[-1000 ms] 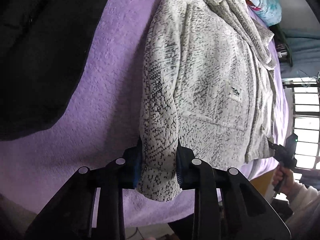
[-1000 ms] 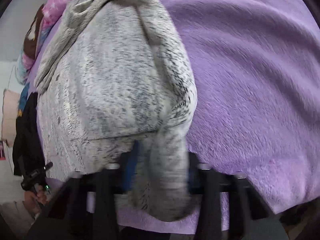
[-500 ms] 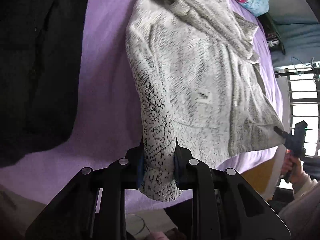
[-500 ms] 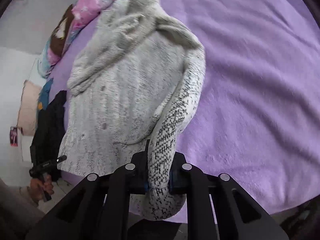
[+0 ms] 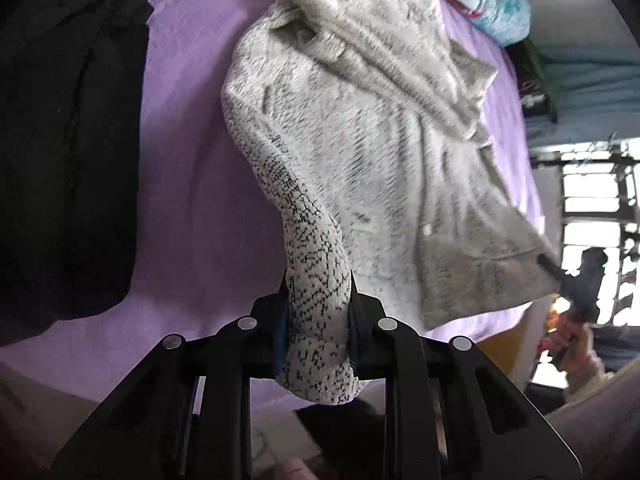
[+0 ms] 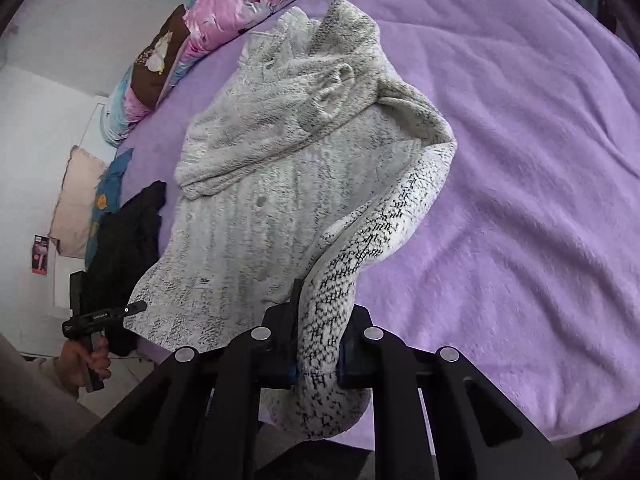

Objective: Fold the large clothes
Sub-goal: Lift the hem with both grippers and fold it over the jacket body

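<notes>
Garment: grey-and-white fleece jacket (image 6: 280,200), spread on purple bed cover (image 6: 520,160), centre of both frames, collar toward the top; one sleeve laid across the chest.

Left gripper (image 5: 318,320): lower centre of the left view, closed on the rolled bottom corner of the jacket, fabric bunched between the jaws.

Right gripper (image 6: 318,344): lower centre of the right view, clamped tight on the opposite bottom corner, which rises in a twisted rope from the bed.

Nearby: black garment (image 5: 68,140) at left of the left view, patterned pillows (image 6: 192,32) upper left of the right view.

Step, as judged: hem lifted for folding toward the collar. Handling advice: keep both corners level, hem taut between them, carry it forward evenly and lay it without dragging the crossed sleeve.
</notes>
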### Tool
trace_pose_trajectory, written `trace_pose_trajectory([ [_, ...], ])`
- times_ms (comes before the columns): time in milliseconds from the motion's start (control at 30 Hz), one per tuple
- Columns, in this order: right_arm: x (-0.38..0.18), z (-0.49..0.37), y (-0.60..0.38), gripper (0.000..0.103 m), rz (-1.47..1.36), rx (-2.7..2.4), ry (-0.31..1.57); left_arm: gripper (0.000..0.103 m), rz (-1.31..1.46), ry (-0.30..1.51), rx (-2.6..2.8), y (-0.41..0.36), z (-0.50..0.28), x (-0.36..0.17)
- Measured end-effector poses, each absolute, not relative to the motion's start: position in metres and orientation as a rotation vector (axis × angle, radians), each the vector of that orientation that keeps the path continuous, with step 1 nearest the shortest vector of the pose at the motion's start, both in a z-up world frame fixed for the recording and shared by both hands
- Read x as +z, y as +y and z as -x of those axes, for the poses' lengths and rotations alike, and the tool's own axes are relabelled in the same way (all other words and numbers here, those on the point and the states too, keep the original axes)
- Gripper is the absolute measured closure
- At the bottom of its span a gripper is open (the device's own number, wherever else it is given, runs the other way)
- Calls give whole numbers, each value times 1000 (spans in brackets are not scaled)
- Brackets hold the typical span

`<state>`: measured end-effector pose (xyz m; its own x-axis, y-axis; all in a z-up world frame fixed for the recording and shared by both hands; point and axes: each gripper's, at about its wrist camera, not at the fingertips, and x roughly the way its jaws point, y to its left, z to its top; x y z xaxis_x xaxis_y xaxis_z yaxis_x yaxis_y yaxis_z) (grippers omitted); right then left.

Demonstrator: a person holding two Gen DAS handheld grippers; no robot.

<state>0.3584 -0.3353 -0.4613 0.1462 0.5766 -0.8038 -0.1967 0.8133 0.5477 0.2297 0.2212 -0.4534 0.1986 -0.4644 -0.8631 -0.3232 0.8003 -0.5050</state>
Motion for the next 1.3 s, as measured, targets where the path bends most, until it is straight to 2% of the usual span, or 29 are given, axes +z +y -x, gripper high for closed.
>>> trace_pose_trajectory([
  [367,-392,-420,-322,91,-339,668,1199,82,794,1285,-163,248,-286,-389],
  [600,-361,-477,-312,91,-311,686,1121,81,692,1234,-159,266,-355,-346],
  [767,-354,-527,-293,91,-245,689,1058,81,488,1202,-80,273,-419,-336],
  [967,-382,-609,-287,91,-343,625,1046,81,429,1175,31,296,-495,-352],
  [1200,-431,-677,-260,91,-260,551,1102,81,225,1236,162,286,-550,-409],
  [1300,-451,-694,-250,91,-258,523,1125,81,220,1232,181,283,-561,-431],
])
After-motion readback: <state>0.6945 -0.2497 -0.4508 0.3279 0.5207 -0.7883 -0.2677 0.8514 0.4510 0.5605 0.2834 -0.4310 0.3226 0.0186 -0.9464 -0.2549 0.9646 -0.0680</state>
